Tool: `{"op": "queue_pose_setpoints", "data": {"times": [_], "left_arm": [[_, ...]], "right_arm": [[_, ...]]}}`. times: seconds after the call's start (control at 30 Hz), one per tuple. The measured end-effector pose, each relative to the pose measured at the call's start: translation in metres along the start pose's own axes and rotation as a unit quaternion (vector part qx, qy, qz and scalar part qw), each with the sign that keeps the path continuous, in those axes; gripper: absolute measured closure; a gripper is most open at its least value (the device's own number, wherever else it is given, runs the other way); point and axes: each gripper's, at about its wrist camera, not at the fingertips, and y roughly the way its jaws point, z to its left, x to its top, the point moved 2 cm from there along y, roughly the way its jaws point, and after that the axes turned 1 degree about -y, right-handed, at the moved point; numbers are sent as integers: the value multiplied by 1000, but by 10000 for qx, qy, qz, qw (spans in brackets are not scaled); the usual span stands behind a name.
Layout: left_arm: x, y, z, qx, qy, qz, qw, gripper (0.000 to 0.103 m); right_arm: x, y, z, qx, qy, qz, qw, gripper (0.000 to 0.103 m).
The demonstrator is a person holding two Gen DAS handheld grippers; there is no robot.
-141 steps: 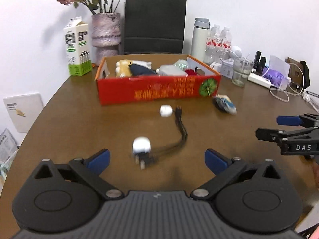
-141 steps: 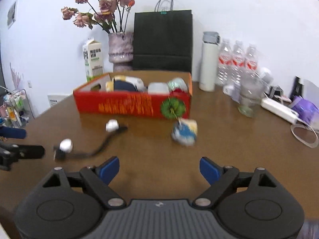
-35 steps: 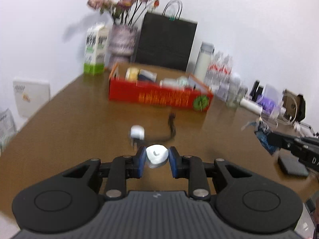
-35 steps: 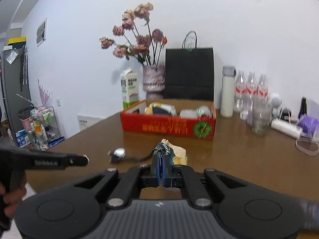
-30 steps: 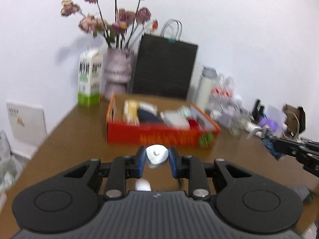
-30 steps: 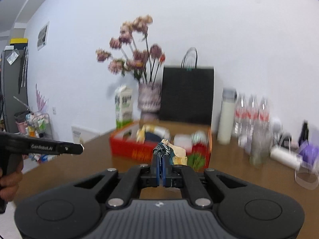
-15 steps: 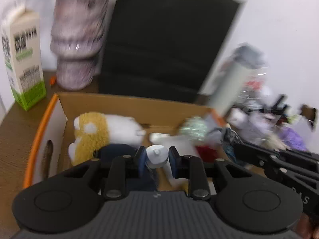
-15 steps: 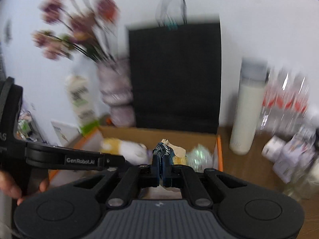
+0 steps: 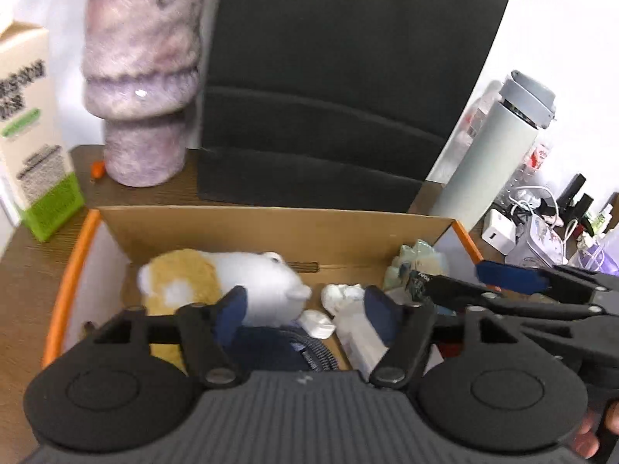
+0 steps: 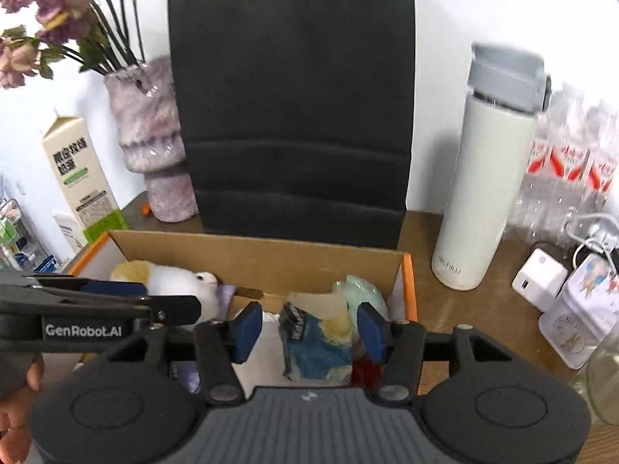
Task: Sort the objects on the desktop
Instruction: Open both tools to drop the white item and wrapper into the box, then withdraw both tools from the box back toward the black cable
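Observation:
Both grippers hang over the orange-rimmed cardboard box (image 9: 73, 270) (image 10: 408, 282). My left gripper (image 9: 305, 315) has its jaws opening. The small white charger plug (image 9: 317, 319) lies loose between the blue pads, touching neither, on top of the things in the box. My right gripper (image 10: 309, 326) is opening too. The crumpled blue and yellow snack packet (image 10: 317, 340) sits between its pads with a gap on each side. A yellow and white plush toy (image 9: 216, 282) lies in the box's left half. Each gripper also shows in the other's view: right gripper (image 9: 448, 276), left gripper (image 10: 154, 295).
Behind the box stand a black paper bag (image 10: 294, 108), a purple vase (image 9: 143, 77) with dried flowers and a milk carton (image 10: 85, 185). To the right are a white thermos (image 10: 487, 193), water bottles (image 10: 568, 170), a white charger (image 10: 539, 274) and a small tin (image 10: 580, 321).
Both grippers travelled from over the table to above the box. The left let go of the white plug and the right let go of the snack packet; both now stand apart from them.

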Motion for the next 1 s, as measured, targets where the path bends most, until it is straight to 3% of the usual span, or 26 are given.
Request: {"op": "queue_pose_setpoints", "data": {"times": [0.1,0.2,0.37,0.5,0.6,0.8,1.0], "left_arm": [[-1,-17,5,418,-58,67,9991,7],[-14,-39,13,668,-202,51,9975,3],[-49,-77,14,1005,-42,92,9949,1],[-87,-113,9,874,116,-19,9961,0],[-124,-140,5,814,347,-227,9958,0],[-220,-188,13,552,314,-546,9965,0],[-303,-232,4,808,77,-926,9924,0]], "right_arm": [[4,-14,5,-251,-42,21,9997,39],[-3,-31,9,-431,-38,3,9991,31],[-33,-66,22,-575,-266,30,9980,31],[-61,-101,39,-509,-304,-132,9982,28],[-95,-133,57,-418,-540,-424,9968,20],[-182,-182,89,-314,-794,-763,9934,20],[-263,-219,108,-296,-723,-766,9940,20]]}}
